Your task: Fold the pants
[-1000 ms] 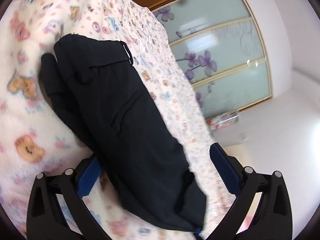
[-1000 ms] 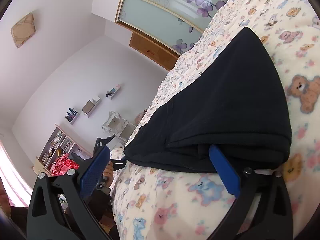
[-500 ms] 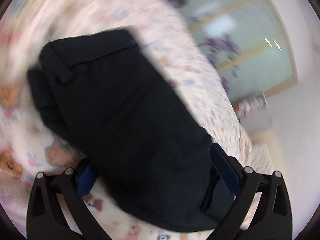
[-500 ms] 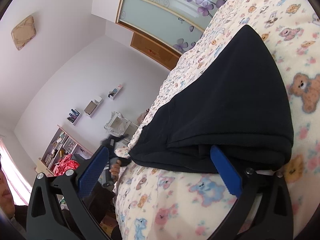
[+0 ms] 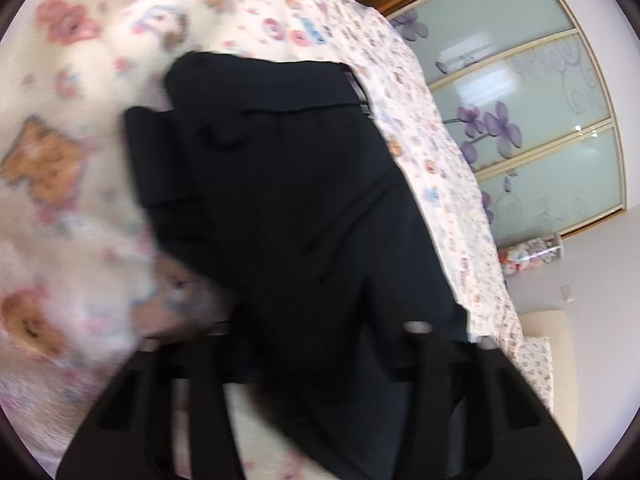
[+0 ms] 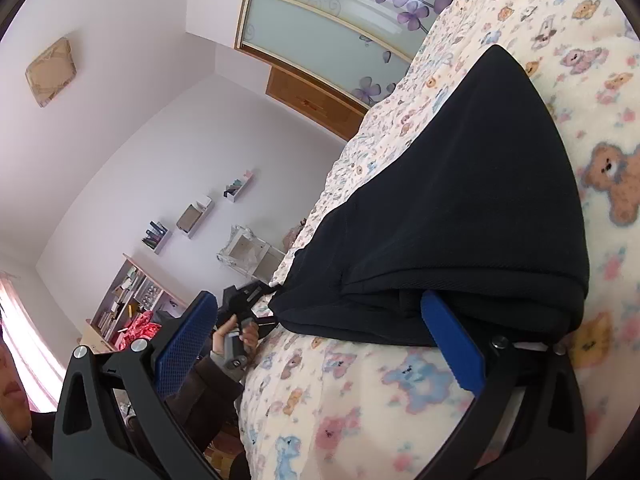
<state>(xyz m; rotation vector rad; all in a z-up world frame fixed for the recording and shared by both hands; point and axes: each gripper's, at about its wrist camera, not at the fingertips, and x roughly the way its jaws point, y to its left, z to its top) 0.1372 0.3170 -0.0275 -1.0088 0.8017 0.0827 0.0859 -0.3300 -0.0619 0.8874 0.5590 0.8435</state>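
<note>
Nearest the left wrist camera, the left gripper (image 5: 316, 344) is blurred, and its jaws are closing with the near end of the pants (image 5: 296, 200) between them. The fingers merge with the black cloth, so whether the pads already press on it cannot be told. From there the black pants run away across the blanket (image 5: 64, 184), a cream one printed with teddy bears, to the waistband at their far end. The pants lie close to the blanket's right edge. Beyond that edge stands a wardrobe (image 5: 552, 128) with frosted doors and purple flowers.

In the right wrist view, the right gripper (image 6: 320, 340) has its jaws wide apart and holds nothing. Its right finger (image 6: 452, 344), padded in blue, lies on the blanket just at the folded edge of the pants (image 6: 472, 200), under the overhanging top layer. Its left finger (image 6: 188, 344) hangs past the blanket's (image 6: 400, 420) edge. Farther off, a hand (image 6: 236, 340) grips the handle of the other gripper at the pants' far end.
</note>
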